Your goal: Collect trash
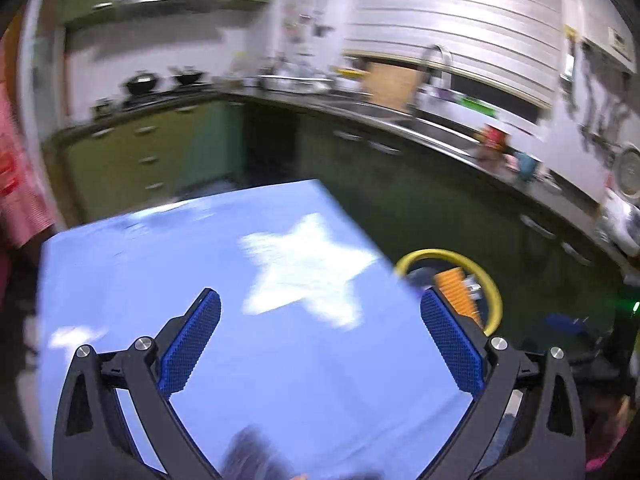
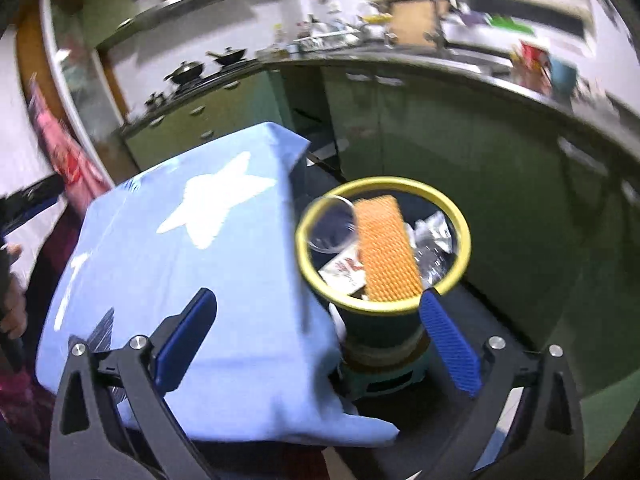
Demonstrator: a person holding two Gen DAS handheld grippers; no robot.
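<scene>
A yellow-rimmed dark bin stands beside the table on a small teal stool. Inside it I see an orange ribbed packet, a clear plastic cup blurred at the rim, a crumpled clear wrapper and a white printed paper. My right gripper hangs open, with nothing between its blue pads, above the table edge and the bin's near side. My left gripper is open and empty over the blue cloth. In the left wrist view the bin peeks out past the table's right edge with the orange packet in it.
A light blue tablecloth with white stars covers the table. Green kitchen cabinets and a dark counter with sink, tap and pots curve around behind. Someone's hand shows at the left edge. A red checked cloth hangs at left.
</scene>
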